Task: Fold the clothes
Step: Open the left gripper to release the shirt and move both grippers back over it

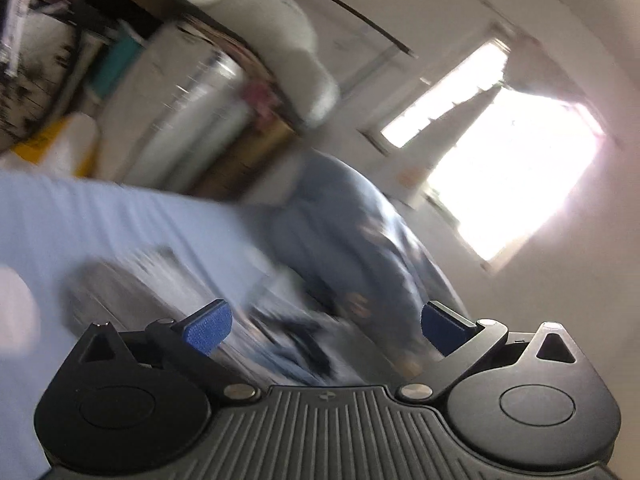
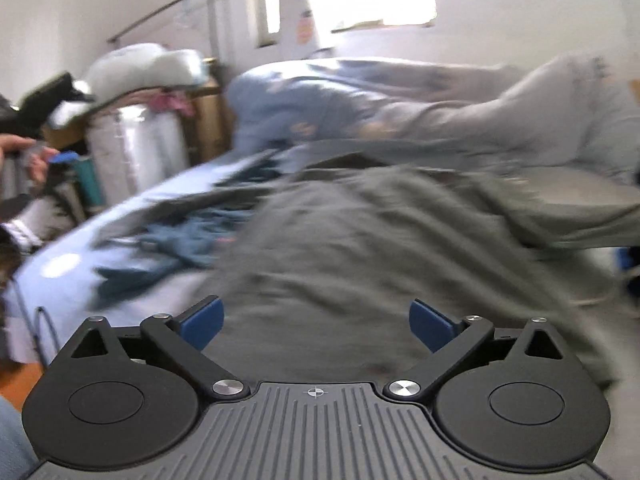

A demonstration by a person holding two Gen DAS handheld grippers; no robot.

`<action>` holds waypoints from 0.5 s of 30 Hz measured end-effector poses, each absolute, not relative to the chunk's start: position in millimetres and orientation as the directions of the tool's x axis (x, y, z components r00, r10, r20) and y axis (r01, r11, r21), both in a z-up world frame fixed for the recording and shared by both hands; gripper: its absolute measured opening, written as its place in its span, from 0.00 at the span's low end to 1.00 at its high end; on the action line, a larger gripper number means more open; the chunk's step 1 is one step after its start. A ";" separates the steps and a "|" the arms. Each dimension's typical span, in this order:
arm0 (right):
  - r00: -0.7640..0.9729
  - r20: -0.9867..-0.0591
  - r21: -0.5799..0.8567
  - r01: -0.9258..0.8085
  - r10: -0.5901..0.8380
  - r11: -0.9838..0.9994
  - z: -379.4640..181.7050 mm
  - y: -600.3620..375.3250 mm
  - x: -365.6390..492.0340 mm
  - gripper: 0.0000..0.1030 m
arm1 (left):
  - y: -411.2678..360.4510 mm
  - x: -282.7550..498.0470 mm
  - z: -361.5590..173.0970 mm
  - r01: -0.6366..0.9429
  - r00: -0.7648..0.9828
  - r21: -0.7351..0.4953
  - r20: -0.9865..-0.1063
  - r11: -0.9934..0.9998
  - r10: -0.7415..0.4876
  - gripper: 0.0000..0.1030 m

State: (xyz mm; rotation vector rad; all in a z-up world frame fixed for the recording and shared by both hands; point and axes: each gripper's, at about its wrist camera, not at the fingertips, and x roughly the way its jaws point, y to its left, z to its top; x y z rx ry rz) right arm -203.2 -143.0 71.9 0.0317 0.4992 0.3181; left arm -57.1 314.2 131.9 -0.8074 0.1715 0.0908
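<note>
A grey garment (image 2: pixel 360 240) lies spread over the bed in the right wrist view, rumpled. My right gripper (image 2: pixel 316 326) stands open above its near part, with nothing between the blue pads. Left of the grey garment lies a dark blue crumpled cloth (image 2: pixel 192 236) on the light blue sheet (image 2: pixel 64 276). In the blurred left wrist view my left gripper (image 1: pixel 326 330) is open and holds nothing; beyond it lie a blurred grey garment (image 1: pixel 132 304) and dark clothes (image 1: pixel 296 340) on the sheet (image 1: pixel 100 216). The other gripper's blue pad (image 2: pixel 64 158) shows at the far left, held by a hand.
A blue quilt (image 2: pixel 304 100) and a grey blanket (image 2: pixel 520 120) are heaped at the back of the bed. Rolls, boxes and a white bundle (image 2: pixel 140 64) crowd the left side. A bright window (image 1: pixel 512 176) fills the far wall. The bed's near left edge drops to the floor (image 2: pixel 16 380).
</note>
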 end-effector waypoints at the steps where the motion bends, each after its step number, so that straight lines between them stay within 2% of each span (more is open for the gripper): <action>1: 0.842 -0.469 0.075 -0.262 0.266 0.962 68.0 -157.3 -205.3 0.97 | 297.7 -55.1 129.3 -0.122 0.982 -0.706 -0.188 0.698 -0.018 1.00; 6: 0.864 -0.496 -0.021 -0.112 0.087 0.993 49.2 -225.7 -214.8 0.97 | 211.9 -45.5 110.7 -0.018 0.966 -0.682 -0.201 0.731 -0.163 1.00; 11: 0.859 -0.511 -0.091 -0.025 -0.025 0.996 26.1 -261.8 -216.5 0.97 | 136.6 -34.6 78.2 0.051 0.913 -0.651 -0.277 0.757 -0.300 1.00; 15: 0.854 -0.516 -0.165 -0.027 -0.063 0.986 6.2 -276.2 -218.0 0.97 | 87.1 -29.3 57.8 0.111 0.872 -0.625 -0.312 0.773 -0.377 1.00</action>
